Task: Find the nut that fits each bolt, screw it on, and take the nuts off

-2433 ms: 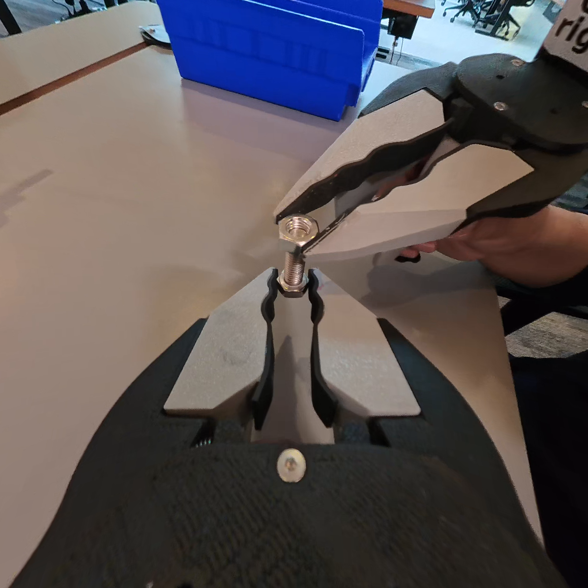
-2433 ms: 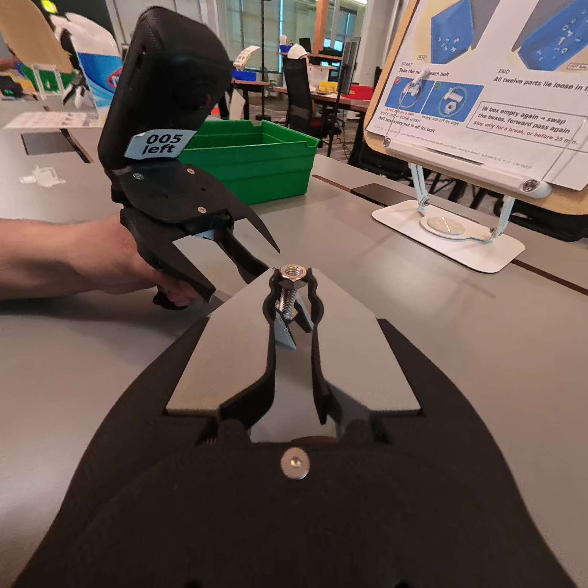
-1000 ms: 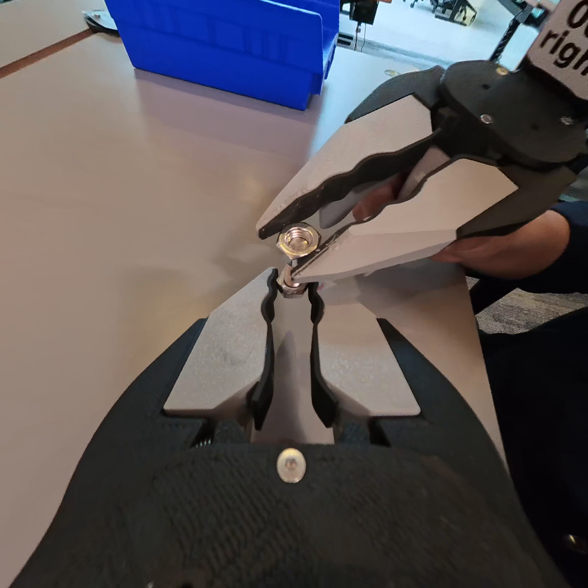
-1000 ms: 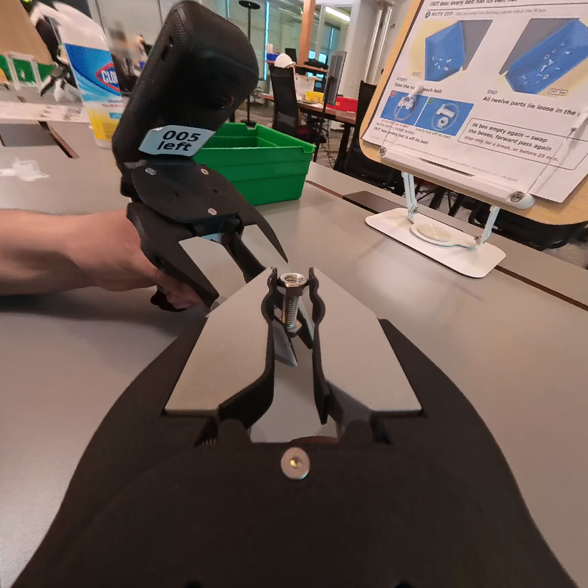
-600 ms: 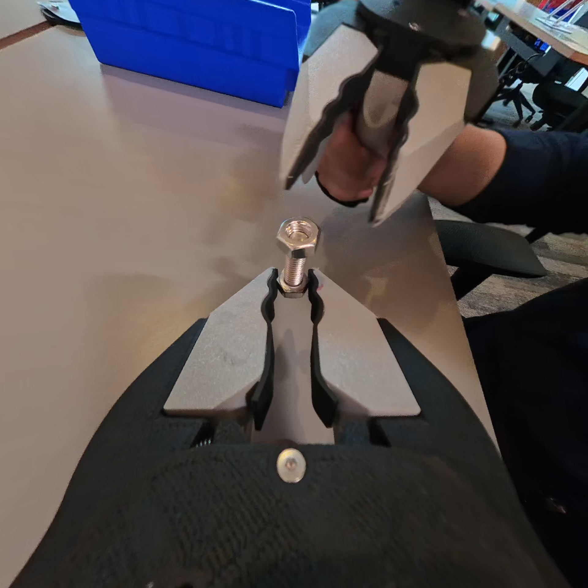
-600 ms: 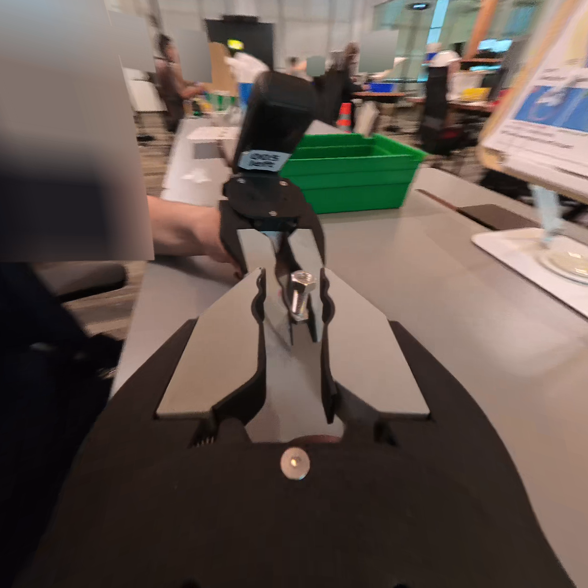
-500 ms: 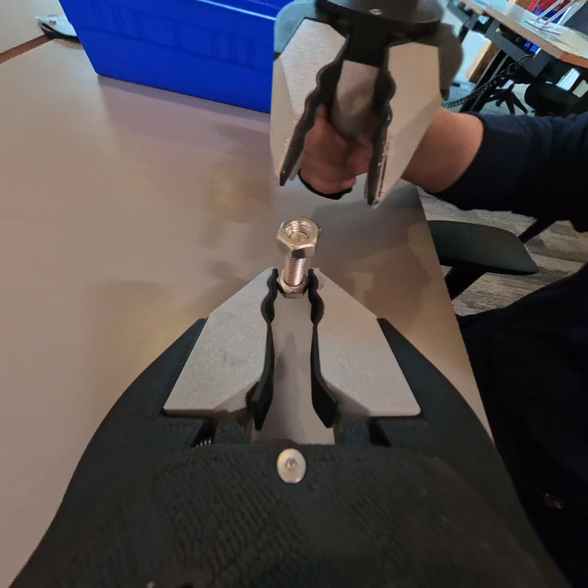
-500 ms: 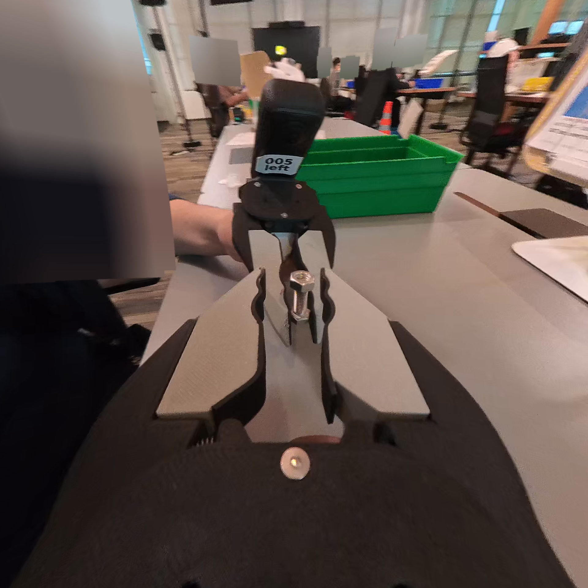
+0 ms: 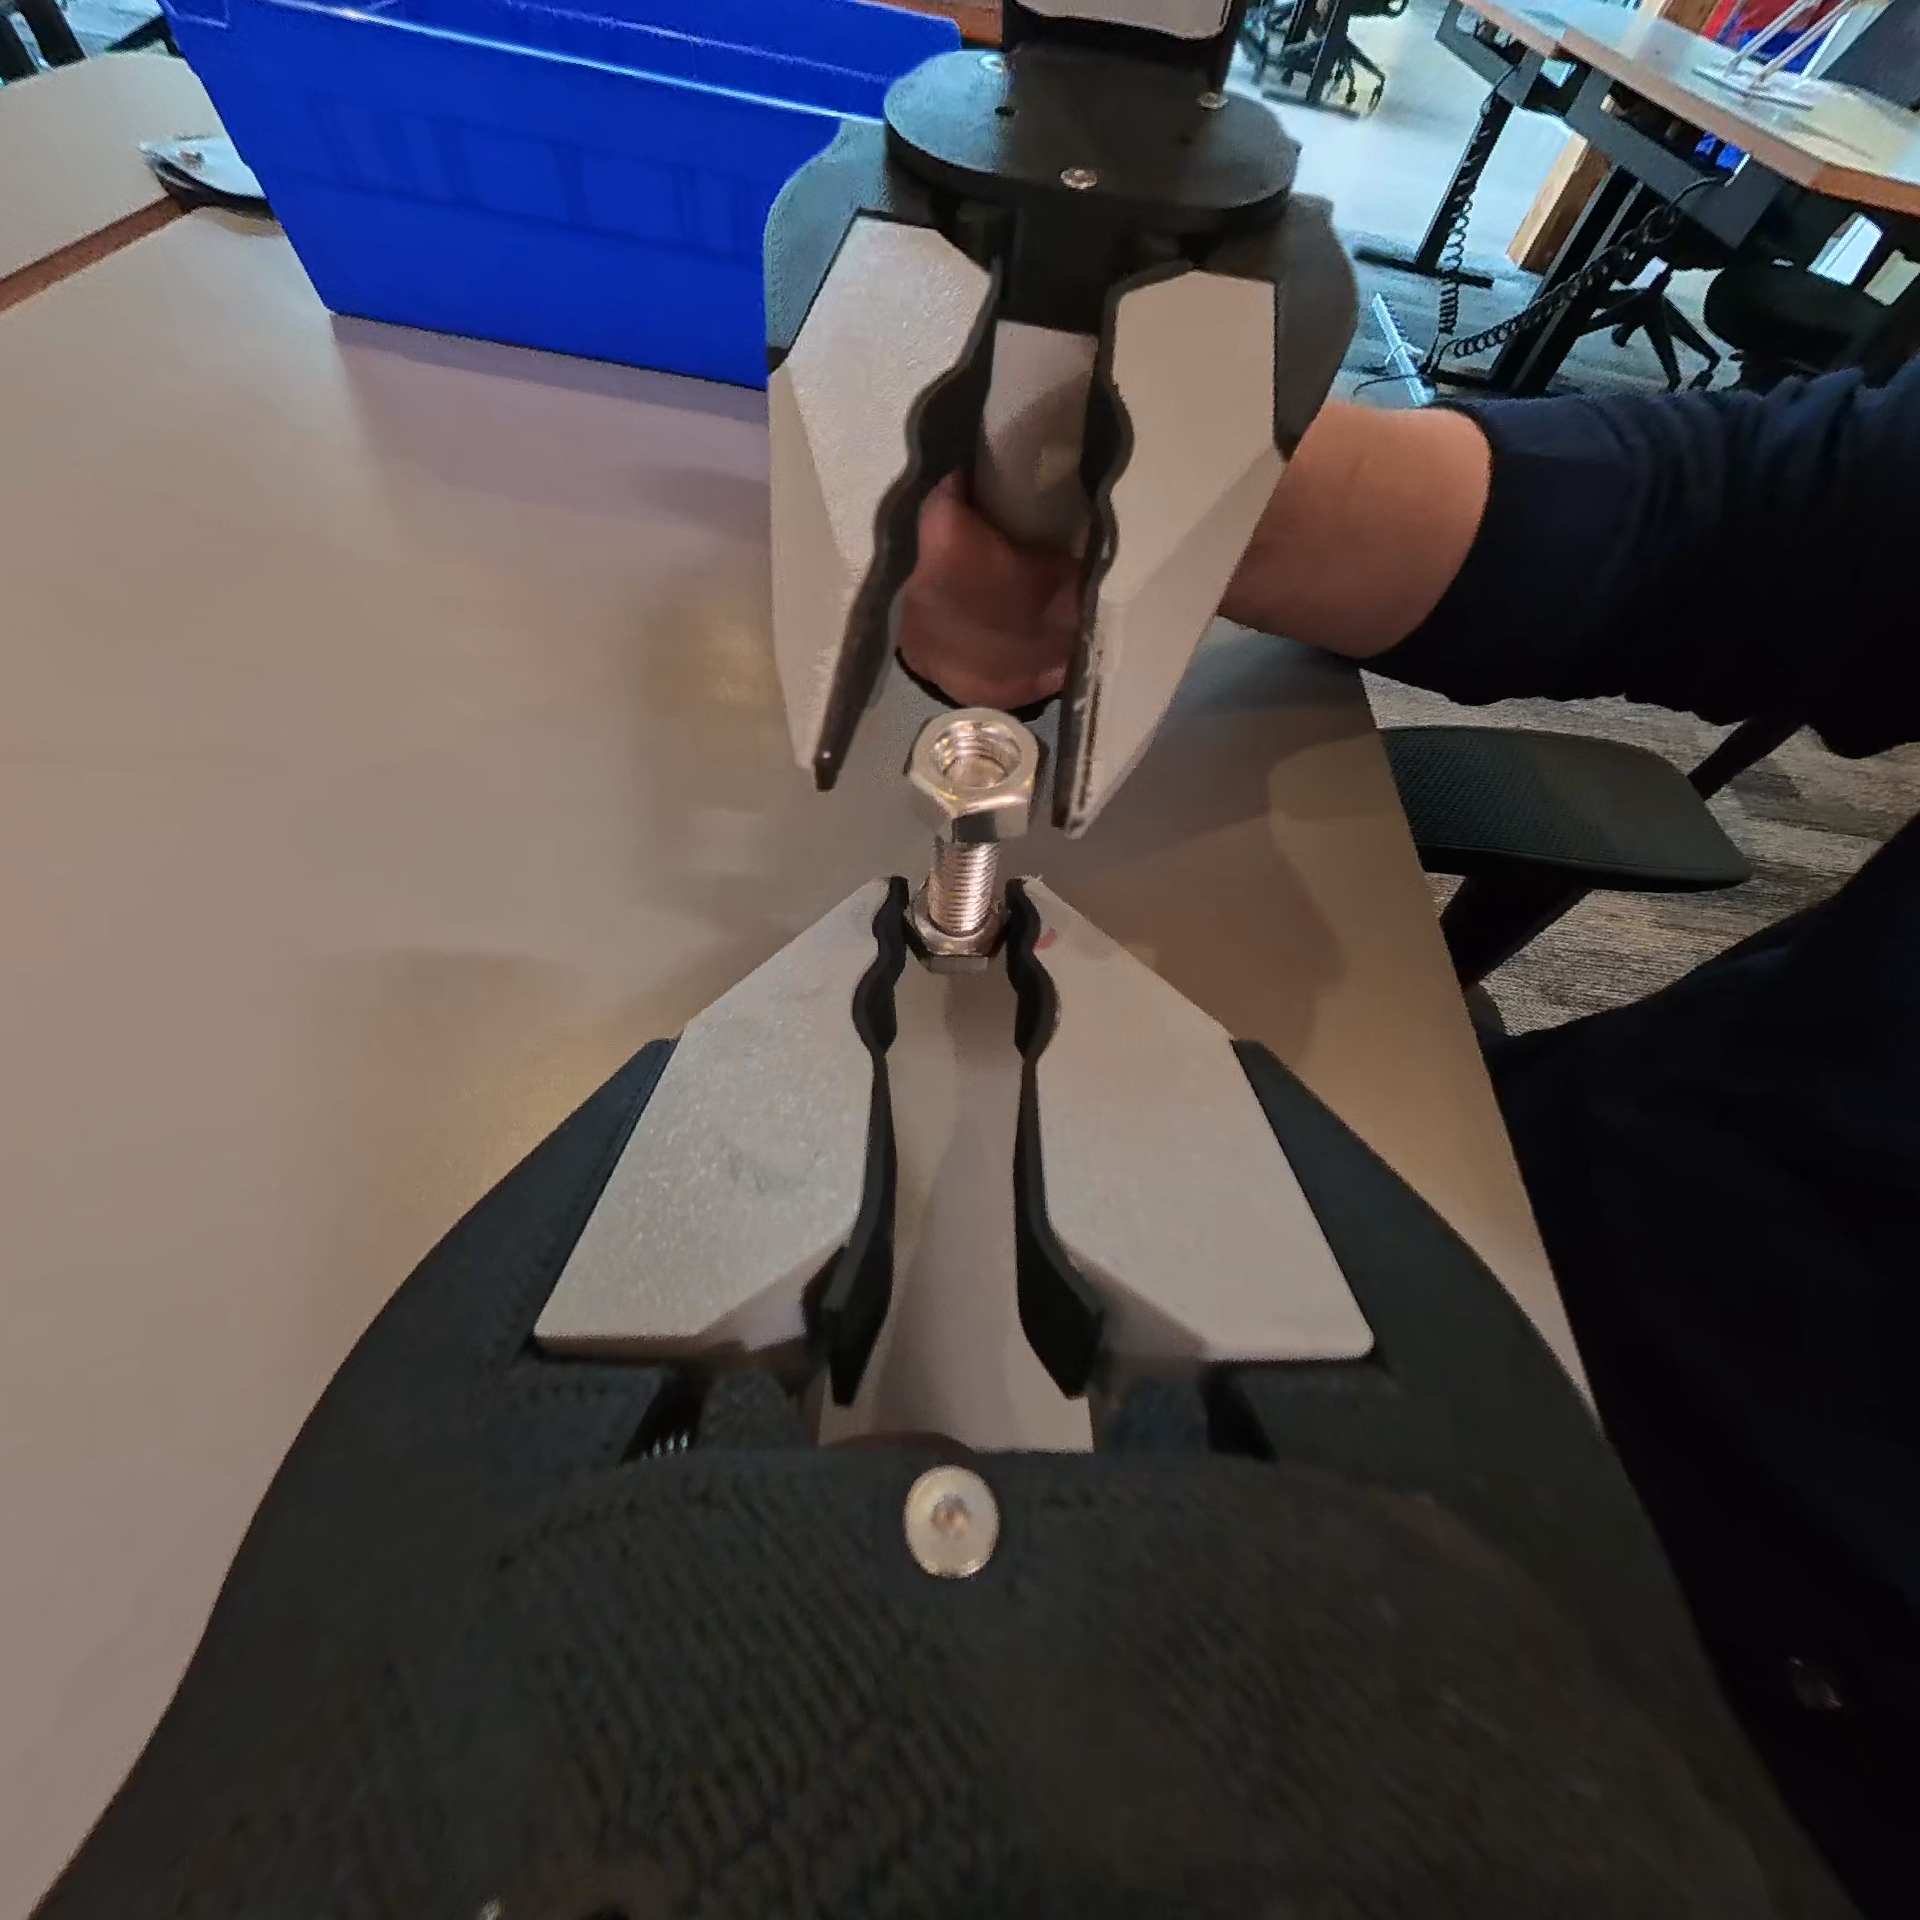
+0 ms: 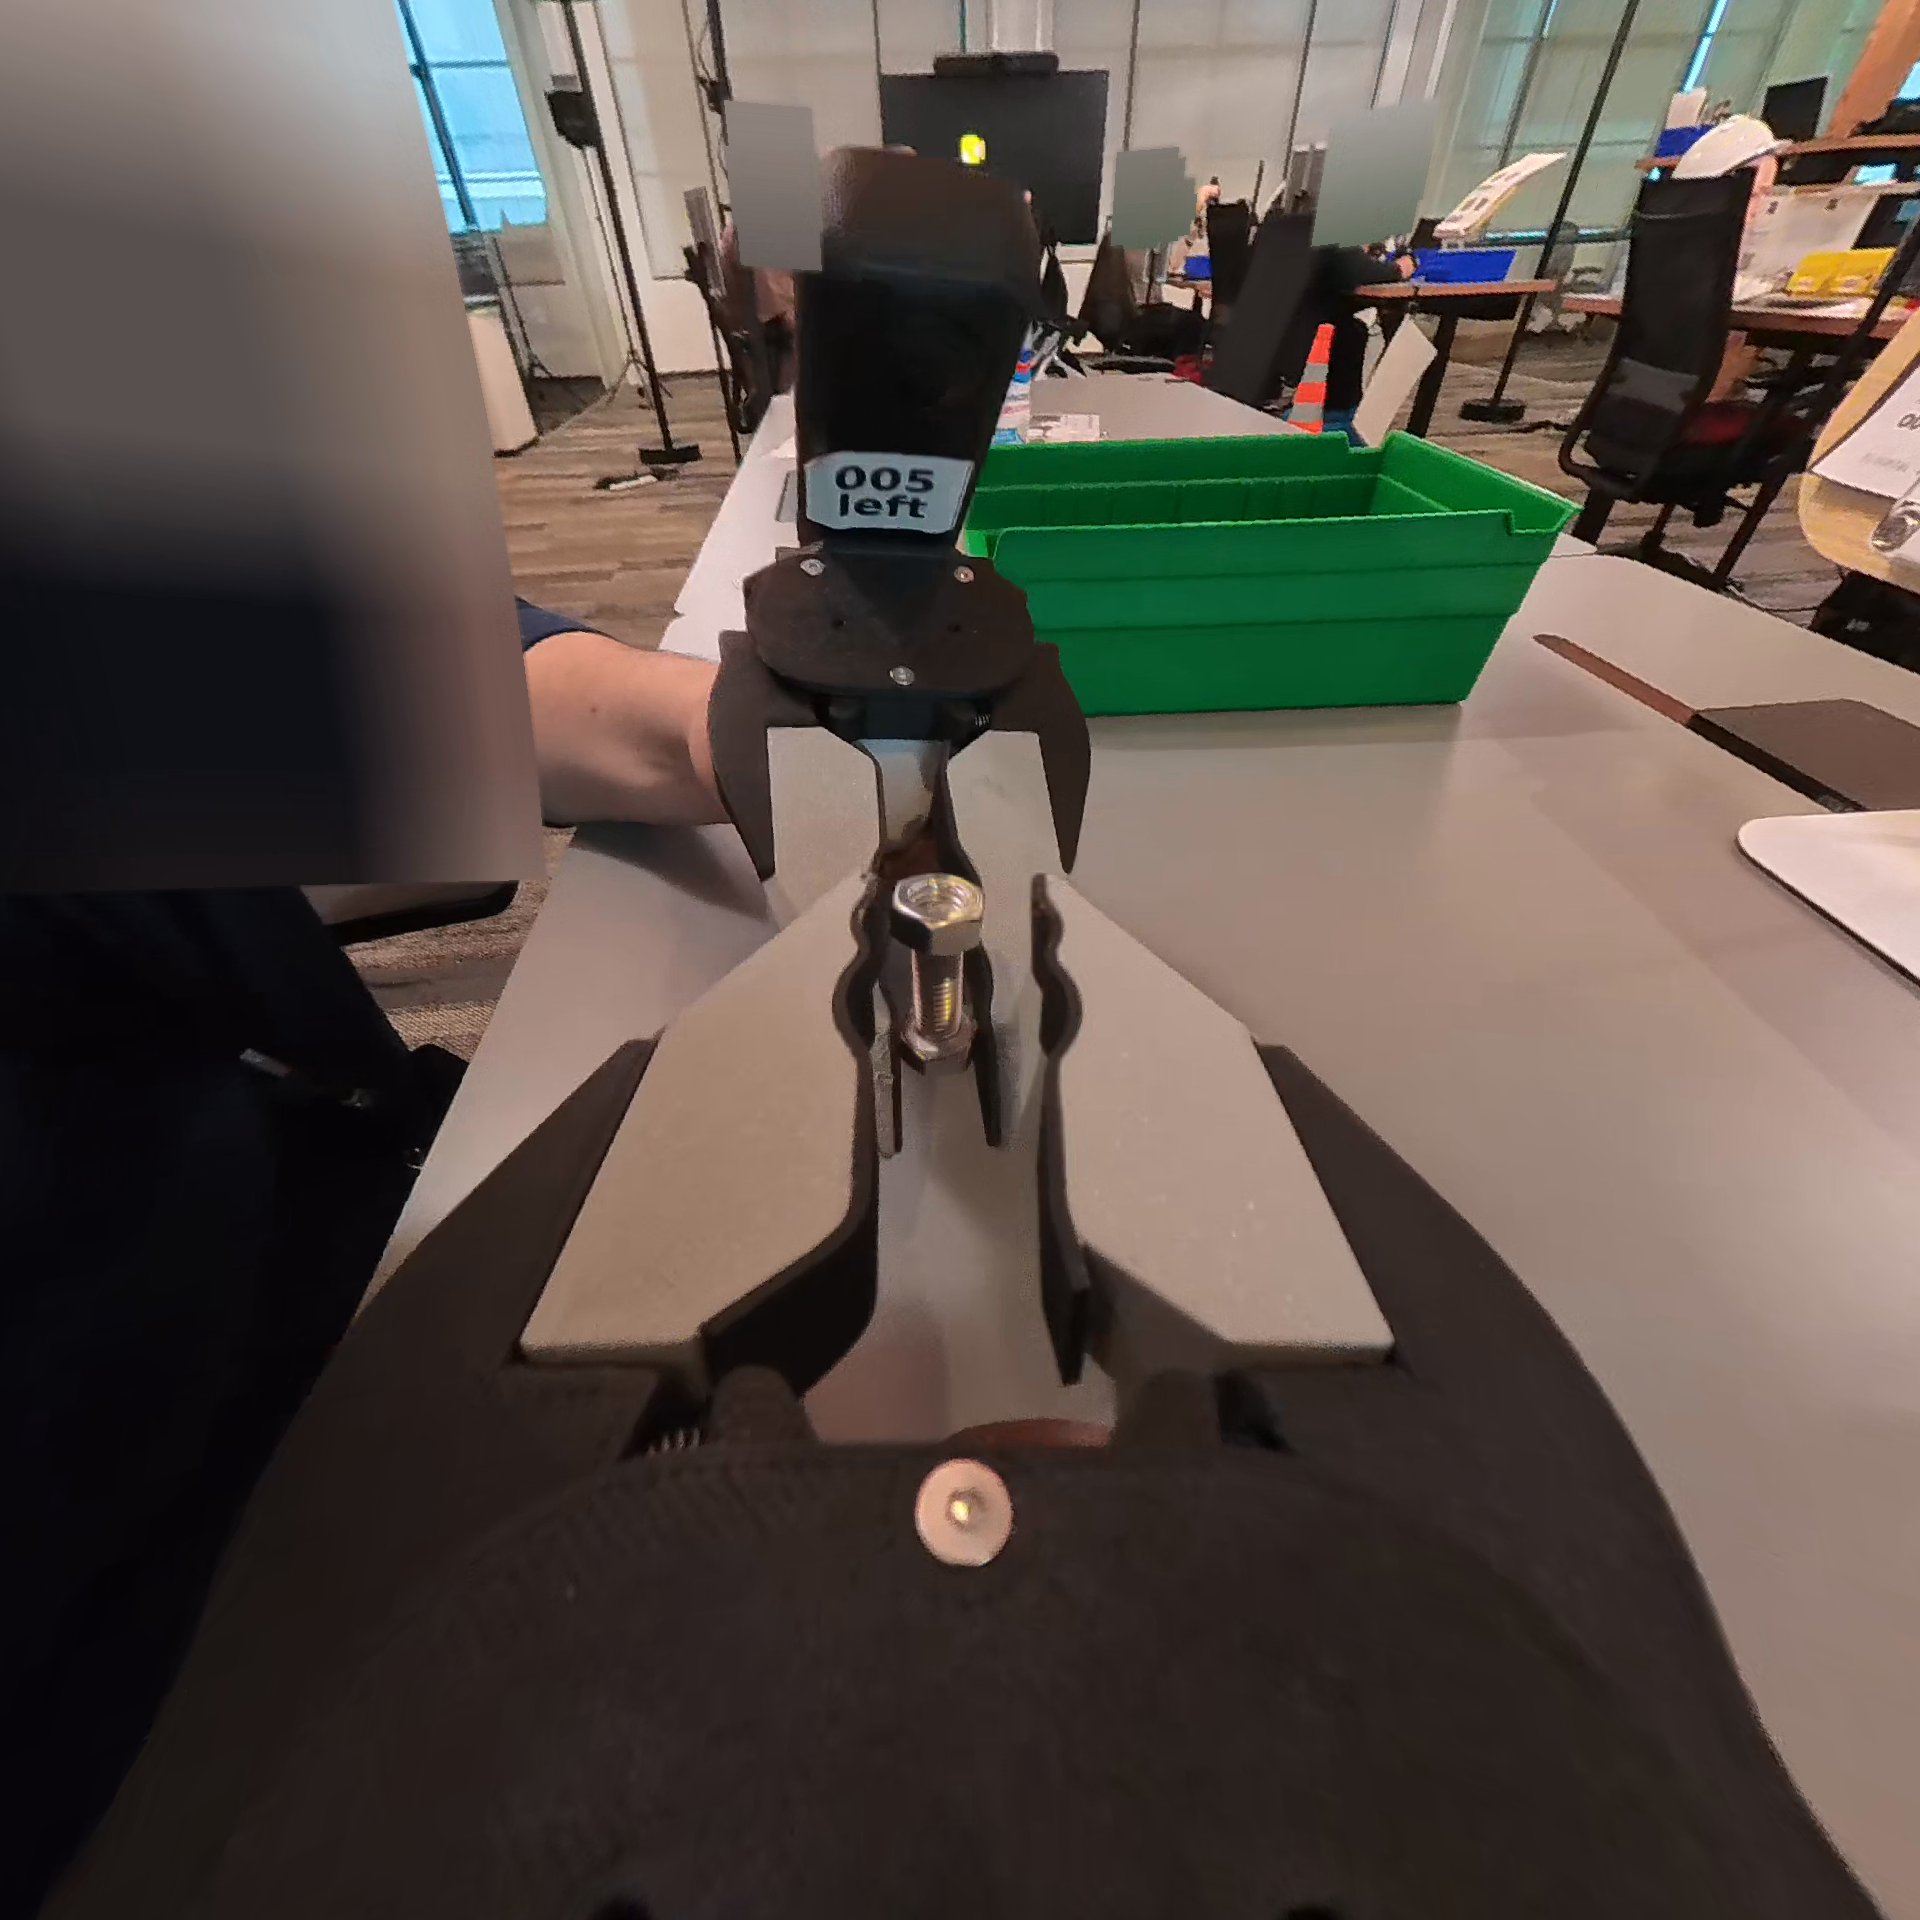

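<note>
My left gripper is shut on the hex head of a silver bolt and holds it upright above the grey table. A silver nut sits on the top end of the thread. My right gripper faces the left one, open, with a finger on each side of the nut. In the right wrist view the nut stands close to the left pad of my right gripper, and a clear gap separates it from the right pad. The left gripper holds the bolt there too.
A blue bin stands at the far side of the table in the left wrist view. A green bin stands behind the left gripper. A white stand base lies at the right. A hand grips the right gripper. A black chair stands off the table edge. The gap from one gripper's tips to the other's is roughly 5 centimetres.
My right gripper let go of the nut, opened, swung round from the side to face the left gripper, and came back around the nut. The left gripper kept hold of the bolt.
</note>
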`<state>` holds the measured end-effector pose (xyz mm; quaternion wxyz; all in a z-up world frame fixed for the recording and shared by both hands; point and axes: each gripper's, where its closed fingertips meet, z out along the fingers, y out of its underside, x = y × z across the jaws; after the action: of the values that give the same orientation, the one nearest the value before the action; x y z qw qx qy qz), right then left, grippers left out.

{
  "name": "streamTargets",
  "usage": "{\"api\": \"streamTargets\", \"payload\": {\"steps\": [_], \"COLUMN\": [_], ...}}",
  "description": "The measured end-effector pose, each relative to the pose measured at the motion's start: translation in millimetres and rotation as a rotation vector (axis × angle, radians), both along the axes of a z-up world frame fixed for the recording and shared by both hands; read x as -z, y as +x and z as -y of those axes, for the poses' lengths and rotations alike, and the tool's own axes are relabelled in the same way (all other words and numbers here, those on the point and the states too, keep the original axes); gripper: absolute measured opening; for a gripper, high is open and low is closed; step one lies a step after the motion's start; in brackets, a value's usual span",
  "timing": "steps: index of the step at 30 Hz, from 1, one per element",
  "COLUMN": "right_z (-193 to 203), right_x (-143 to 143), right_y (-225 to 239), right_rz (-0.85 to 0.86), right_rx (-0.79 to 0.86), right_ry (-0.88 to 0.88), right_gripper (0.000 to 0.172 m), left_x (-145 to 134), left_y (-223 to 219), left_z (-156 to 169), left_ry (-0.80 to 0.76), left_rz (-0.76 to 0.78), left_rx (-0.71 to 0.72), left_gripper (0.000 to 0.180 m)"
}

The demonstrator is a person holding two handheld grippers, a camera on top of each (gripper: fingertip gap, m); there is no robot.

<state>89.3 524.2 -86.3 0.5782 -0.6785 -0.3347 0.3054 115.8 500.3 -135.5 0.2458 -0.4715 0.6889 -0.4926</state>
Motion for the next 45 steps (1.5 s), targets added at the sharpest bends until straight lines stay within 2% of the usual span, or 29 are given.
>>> {"api": "streamTargets", "payload": {"steps": [2, 4, 11, 23, 26, 29, 36, 41, 43, 45], "right_z": [1, 2, 0, -17, -16, -12, 5, 3, 3, 5], "right_x": [1, 0, 3, 15, 17, 13, -3, 0, 2, 1], "right_y": [-1, -2, 1, 12, 11, 10, 7, 6, 3, 0], "right_rz": [-0.003, -0.001, 0.039, 0.050, 0.084, 0.129, 0.045, 0.052, 0.046, 0.057], "right_rx": [-0.002, -0.006, 0.100, 0.569, 0.634, 0.580, 0.265, 0.222, 0.196, 0.170], "right_ry": [0.000, 0.012, 0.034, 0.068, 0.090, 0.134, 0.089, 0.082, 0.073, 0.102], "right_gripper": [0.026, 0.015, 0.014, 0.016, 0.016, 0.016, 0.022, 0.023, 0.015, 0.014], "left_x": [-1, -2, 2, 13, 15, 10, -2, 0, 1, 0], "left_y": [0, 0, 3, 10, 11, 10, 6, 4, 4, 2], "left_z": [-1, -1, -7, -22, -19, -13, -6, -2, -2, 0], "left_ry": [0.007, 0.006, 0.047, 0.080, 0.079, 0.036, 0.035, 0.048, 0.053, 0.048], "left_rz": [0.006, 0.008, -0.002, -0.048, -0.054, -0.038, 0.006, -0.001, -0.002, 0.002], "left_rx": [-0.004, -0.010, -0.054, -0.192, -0.182, -0.142, -0.087, -0.060, -0.062, -0.036], "left_gripper": [0.017, 0.017, 0.017, 0.017, 0.017, 0.017, 0.017, 0.017, 0.017, 0.017]}}
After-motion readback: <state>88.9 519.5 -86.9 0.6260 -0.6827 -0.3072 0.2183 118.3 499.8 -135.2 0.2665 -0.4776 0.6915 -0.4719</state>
